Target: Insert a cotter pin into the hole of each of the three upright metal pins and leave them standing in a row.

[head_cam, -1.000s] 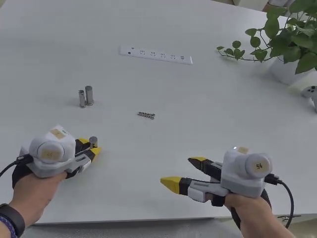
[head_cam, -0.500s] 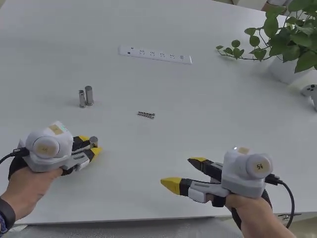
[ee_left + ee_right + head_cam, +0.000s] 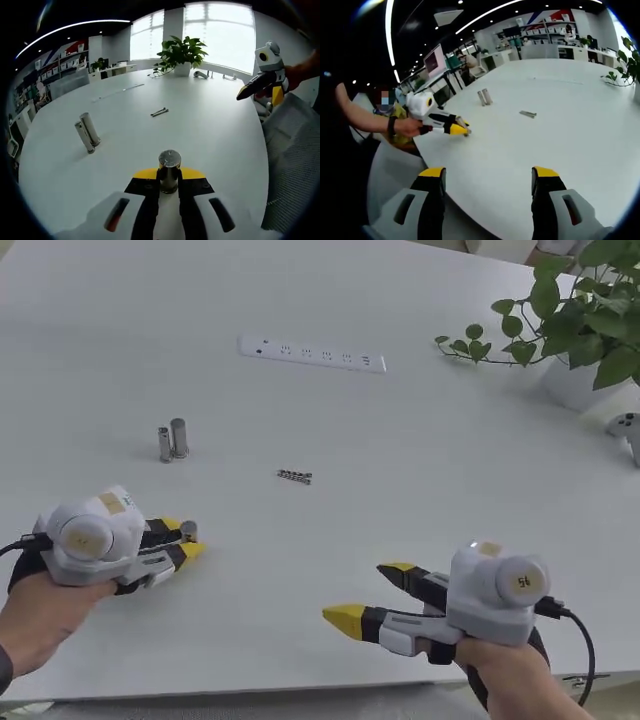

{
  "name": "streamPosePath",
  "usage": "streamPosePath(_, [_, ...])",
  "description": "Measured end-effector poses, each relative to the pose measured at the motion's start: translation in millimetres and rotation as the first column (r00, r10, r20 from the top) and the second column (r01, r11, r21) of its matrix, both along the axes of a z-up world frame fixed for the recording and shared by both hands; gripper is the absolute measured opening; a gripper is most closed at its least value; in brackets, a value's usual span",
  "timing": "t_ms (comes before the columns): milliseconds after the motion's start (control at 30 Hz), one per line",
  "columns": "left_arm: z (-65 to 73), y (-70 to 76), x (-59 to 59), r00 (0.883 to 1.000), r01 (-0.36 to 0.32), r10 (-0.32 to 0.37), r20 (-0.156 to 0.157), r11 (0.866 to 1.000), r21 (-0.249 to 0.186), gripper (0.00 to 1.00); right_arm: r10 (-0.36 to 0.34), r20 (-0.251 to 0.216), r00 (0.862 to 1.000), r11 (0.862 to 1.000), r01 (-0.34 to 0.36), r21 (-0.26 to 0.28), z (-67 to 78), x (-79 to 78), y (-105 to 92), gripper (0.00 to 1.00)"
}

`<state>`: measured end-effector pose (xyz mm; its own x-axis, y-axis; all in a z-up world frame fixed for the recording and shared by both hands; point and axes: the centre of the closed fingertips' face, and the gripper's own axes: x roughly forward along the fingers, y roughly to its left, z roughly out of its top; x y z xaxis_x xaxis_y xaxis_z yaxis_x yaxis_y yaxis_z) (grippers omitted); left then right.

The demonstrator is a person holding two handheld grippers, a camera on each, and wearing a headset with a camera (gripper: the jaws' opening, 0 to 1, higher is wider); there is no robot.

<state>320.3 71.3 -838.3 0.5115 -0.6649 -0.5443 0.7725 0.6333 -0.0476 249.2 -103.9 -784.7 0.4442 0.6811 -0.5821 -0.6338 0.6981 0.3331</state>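
At the lower left of the head view, the left gripper [image 3: 186,540] lies level, its jaws closed on an upright metal pin [image 3: 188,530] low over the white table [image 3: 420,460]. At lower right, the right gripper [image 3: 370,592] points left, spread wide and empty. Two more pins [image 3: 172,440] stand side by side at centre left. The cotter pins [image 3: 295,476] lie flat mid-frame, lengthwise left to right.

Silver metal pin [image 3: 169,161], white table [image 3: 450,470], green plant [image 3: 575,310]
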Motion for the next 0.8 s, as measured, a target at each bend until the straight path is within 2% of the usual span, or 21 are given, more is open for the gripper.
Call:
streamPosePath(167, [0.0, -0.4, 0.1, 1.000, -0.007, 0.007, 0.003, 1.000, 0.002, 0.12, -0.004, 0.002, 1.000, 1.000, 0.004, 0.001, 0.4, 1.8, -1.2, 0.71])
streamPosePath(400, [-0.1, 0.2, 2.5, 0.996, -0.091, 0.091, 0.015, 0.996, 0.010, 0.11, -0.005, 0.005, 1.000, 1.000, 0.005, 0.002, 1.5, 3.3, -0.8, 0.71])
streamPosePath(567, [0.0, 3.4, 7.7, 0.982, -0.186, 0.186, 0.024, 0.982, 0.019, 0.11, 0.001, 0.009, 1.000, 1.000, -0.001, 0.001, 1.9, 4.2, 0.2, 0.72])
streamPosePath(733, [-1.0, 5.6, 11.5, 0.969, -0.244, 0.243, 0.034, 0.969, 0.026, 0.11, 0.004, 0.009, 1.000, 1.000, -0.004, 0.001, 1.7, 2.7, 1.2, 0.72])
streamPosePath(800, [-1.3, 8.0, 13.3, 0.960, -0.278, 0.277, 0.038, 0.960, 0.032, 0.11, 0.004, 0.008, 1.000, 1.000, -0.004, 0.001, 1.4, 2.0, 0.9, 0.72])
